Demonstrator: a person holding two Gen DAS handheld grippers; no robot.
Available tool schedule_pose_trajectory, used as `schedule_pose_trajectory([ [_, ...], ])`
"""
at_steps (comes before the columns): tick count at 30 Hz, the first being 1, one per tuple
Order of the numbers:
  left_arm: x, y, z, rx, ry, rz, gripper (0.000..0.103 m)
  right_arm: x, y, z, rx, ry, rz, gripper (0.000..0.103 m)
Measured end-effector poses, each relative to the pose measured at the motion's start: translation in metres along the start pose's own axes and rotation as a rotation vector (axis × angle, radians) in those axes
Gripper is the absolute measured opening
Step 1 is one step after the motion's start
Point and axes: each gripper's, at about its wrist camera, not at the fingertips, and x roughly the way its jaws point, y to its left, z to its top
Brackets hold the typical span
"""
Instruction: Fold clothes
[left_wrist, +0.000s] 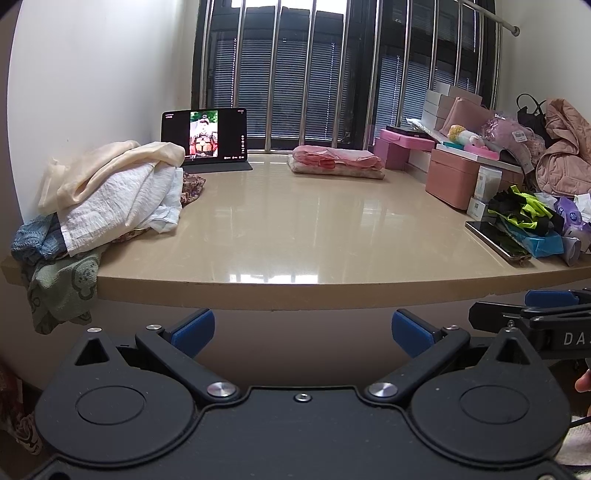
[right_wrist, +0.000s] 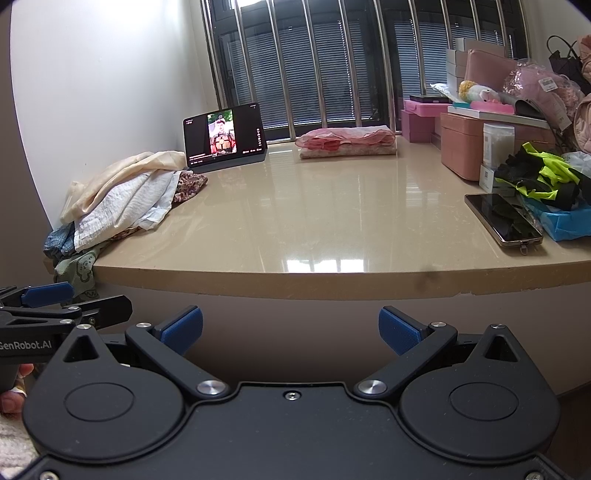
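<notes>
A heap of unfolded clothes (left_wrist: 114, 192) (right_wrist: 125, 199) lies at the left end of the beige counter (left_wrist: 295, 229) (right_wrist: 314, 221): cream and white pieces on top, blue and green ones hanging over the edge. A folded pink stack (left_wrist: 336, 160) (right_wrist: 347, 142) rests at the back by the window. My left gripper (left_wrist: 303, 330) hangs open below the counter's front edge, holding nothing. My right gripper (right_wrist: 290, 330) is open too, at the same height and empty. Each gripper shows at the edge of the other's view.
A tablet (left_wrist: 205, 134) (right_wrist: 225, 136) with a lit screen stands at the back left. A phone (left_wrist: 496, 240) (right_wrist: 502, 218) lies near the right front edge. Pink boxes (left_wrist: 454, 177), bags and black-and-yellow fabric (right_wrist: 543, 177) crowd the right end. Window bars run behind.
</notes>
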Motion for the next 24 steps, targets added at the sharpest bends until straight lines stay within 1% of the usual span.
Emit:
schedule_pose_trajectory([
  [24,0.0012,0.0004,-0.0015,-0.003,0.007,-0.005,0.103,0.0006,0.0,-0.0015,0.0,0.006,0.003,0.103],
])
